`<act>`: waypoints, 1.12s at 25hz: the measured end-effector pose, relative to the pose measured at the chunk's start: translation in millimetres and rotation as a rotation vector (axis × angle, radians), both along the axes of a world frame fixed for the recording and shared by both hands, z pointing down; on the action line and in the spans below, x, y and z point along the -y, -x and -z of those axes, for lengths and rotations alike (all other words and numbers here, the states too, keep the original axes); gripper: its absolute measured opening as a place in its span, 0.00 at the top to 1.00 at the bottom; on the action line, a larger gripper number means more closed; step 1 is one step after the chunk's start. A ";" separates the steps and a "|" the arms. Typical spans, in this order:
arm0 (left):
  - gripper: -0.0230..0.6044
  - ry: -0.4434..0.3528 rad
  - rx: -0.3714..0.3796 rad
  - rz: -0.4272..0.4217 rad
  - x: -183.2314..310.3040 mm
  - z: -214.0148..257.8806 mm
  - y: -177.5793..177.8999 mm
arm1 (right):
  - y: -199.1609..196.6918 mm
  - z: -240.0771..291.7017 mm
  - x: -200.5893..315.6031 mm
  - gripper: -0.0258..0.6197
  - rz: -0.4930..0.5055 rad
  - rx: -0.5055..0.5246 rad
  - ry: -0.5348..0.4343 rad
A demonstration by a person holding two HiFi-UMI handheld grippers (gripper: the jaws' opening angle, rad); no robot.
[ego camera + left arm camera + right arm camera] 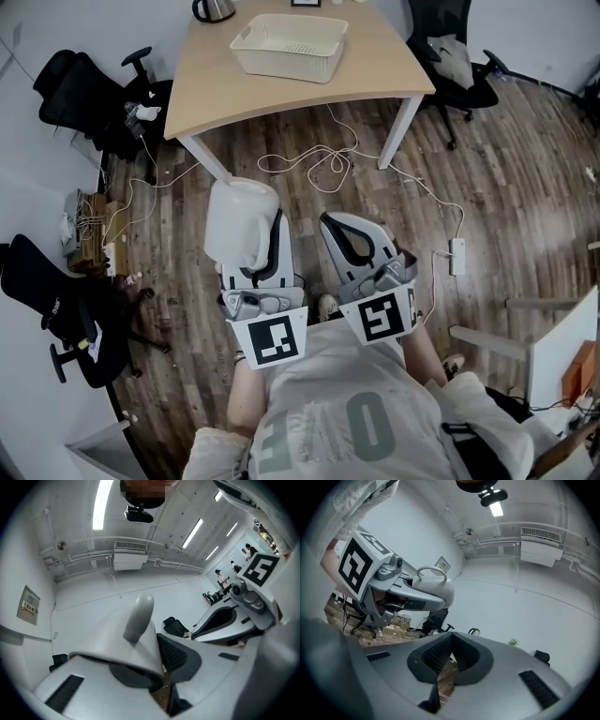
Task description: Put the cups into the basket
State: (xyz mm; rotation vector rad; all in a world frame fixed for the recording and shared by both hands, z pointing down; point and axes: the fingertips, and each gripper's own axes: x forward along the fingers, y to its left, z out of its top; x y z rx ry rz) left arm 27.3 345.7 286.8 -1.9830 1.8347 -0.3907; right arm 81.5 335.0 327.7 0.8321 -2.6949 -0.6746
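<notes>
Left gripper (251,234) clamps the cup (234,217), right gripper (345,231) closed empty; a shallow grip could drop it before the basket (291,58).

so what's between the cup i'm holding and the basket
In the head view, past the cup comes wood floor with a looped white cable, then the table, bare up to the basket.

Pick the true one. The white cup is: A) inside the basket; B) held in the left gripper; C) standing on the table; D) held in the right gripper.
B: the left gripper has its jaws clamped on the white cup, while the right gripper is shut on nothing and the basket sits apart on the table.
</notes>
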 end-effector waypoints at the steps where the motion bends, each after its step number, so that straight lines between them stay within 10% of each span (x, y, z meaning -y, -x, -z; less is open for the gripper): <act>1: 0.88 0.003 -0.009 -0.001 3.6 -2.1 2.2 | 0.9 -2.8 4.4 0.96 -0.006 -0.017 -0.007; 28: 0.88 -0.030 0.019 -0.164 248.2 11.6 105.1 | 117.6 21.7 241.9 0.96 -0.124 -0.093 -0.031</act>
